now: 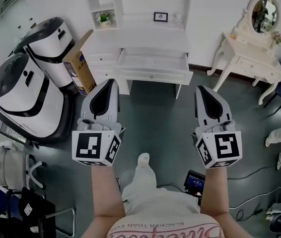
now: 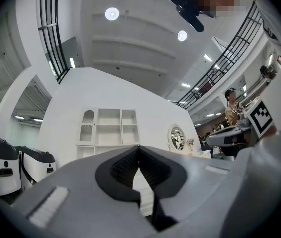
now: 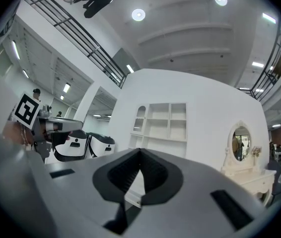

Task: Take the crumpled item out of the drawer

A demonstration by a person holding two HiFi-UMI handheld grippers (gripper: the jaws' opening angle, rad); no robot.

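At twelve o'clock from the person stands a white desk (image 1: 145, 38) with a shelf unit on top, and its wide middle drawer (image 1: 153, 76) looks pulled out toward them. From where the head view looks down, the drawer's inside reads as pale and flat; I can't make out the crumpled item in it, so it is either too small to tell or hidden by the drawer's front. I'd judge it lies in that drawer, not yet taken.

The person holds both tools out in front, well apart from the desk, with bare grey floor (image 1: 155, 118) between. The left gripper (image 1: 108, 82) points to about eleven o'clock, the right gripper (image 1: 202, 89) to about one. Each gripper view shows its jaws pressed together at the tips with nothing pinched between them, only the desk seen through the small gap behind the pads.

Off at ten o'clock sit two big white machines (image 1: 46, 46) and a cardboard box (image 1: 78, 63); at two o'clock is a cream dressing table (image 1: 249, 58) with an oval mirror.

So as far as I can see, the job is barely begun. The drawer seems open, but reaching it, spreading a pair of jaws, closing on the item and lifting it clear are all left to do.
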